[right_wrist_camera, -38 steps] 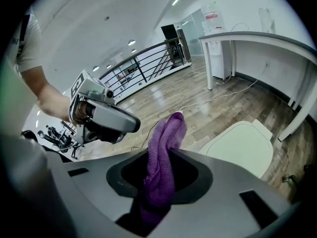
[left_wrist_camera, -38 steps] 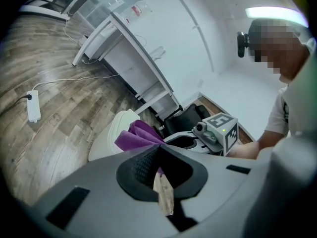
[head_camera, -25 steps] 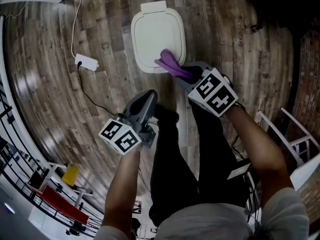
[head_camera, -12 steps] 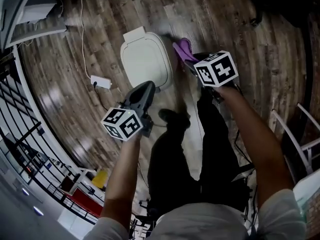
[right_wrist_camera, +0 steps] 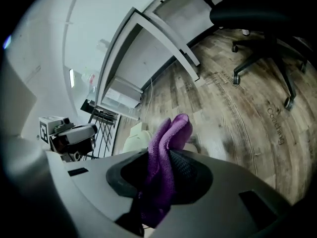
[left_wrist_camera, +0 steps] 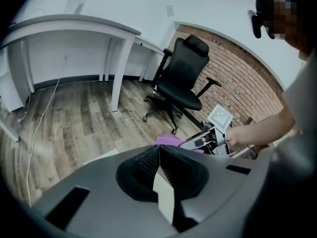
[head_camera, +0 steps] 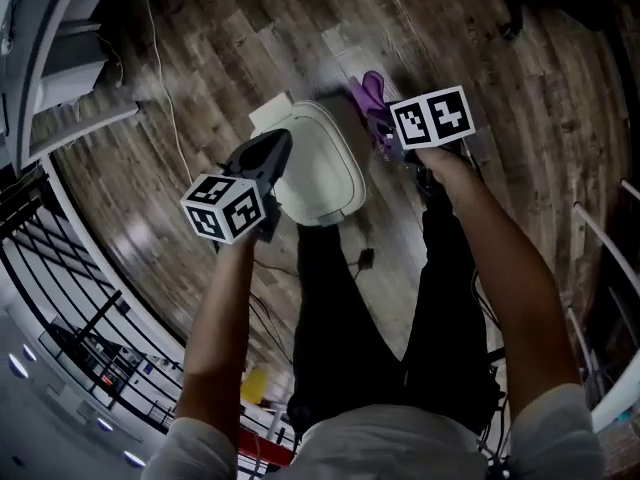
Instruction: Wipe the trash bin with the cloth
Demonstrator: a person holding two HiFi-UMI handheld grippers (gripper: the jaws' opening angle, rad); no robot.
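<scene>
The white trash bin [head_camera: 322, 173] stands on the wood floor with its lid down, seen from above in the head view. My left gripper [head_camera: 272, 158] hangs over the bin's left edge, jaws shut with nothing in them [left_wrist_camera: 159, 150]. My right gripper [head_camera: 388, 120] is held to the right of the bin, apart from it, shut on a purple cloth [head_camera: 372, 96]. In the right gripper view the cloth [right_wrist_camera: 172, 138] sticks up from between the jaws and the bin [right_wrist_camera: 132, 141] shows behind it. The left gripper view catches the cloth [left_wrist_camera: 168, 141] just past its jaws.
A black office chair [left_wrist_camera: 181, 81] stands by a brick wall. White desks [left_wrist_camera: 74, 29] line the wall, and a white cable [head_camera: 160, 58] runs over the floor. A black railing [head_camera: 60, 298] is at the left. The person's legs [head_camera: 340, 298] are below the bin.
My right gripper has lifted the cloth off the bin's lid and carried it to the bin's right. The left gripper has come up over the bin's left edge. The head view has turned.
</scene>
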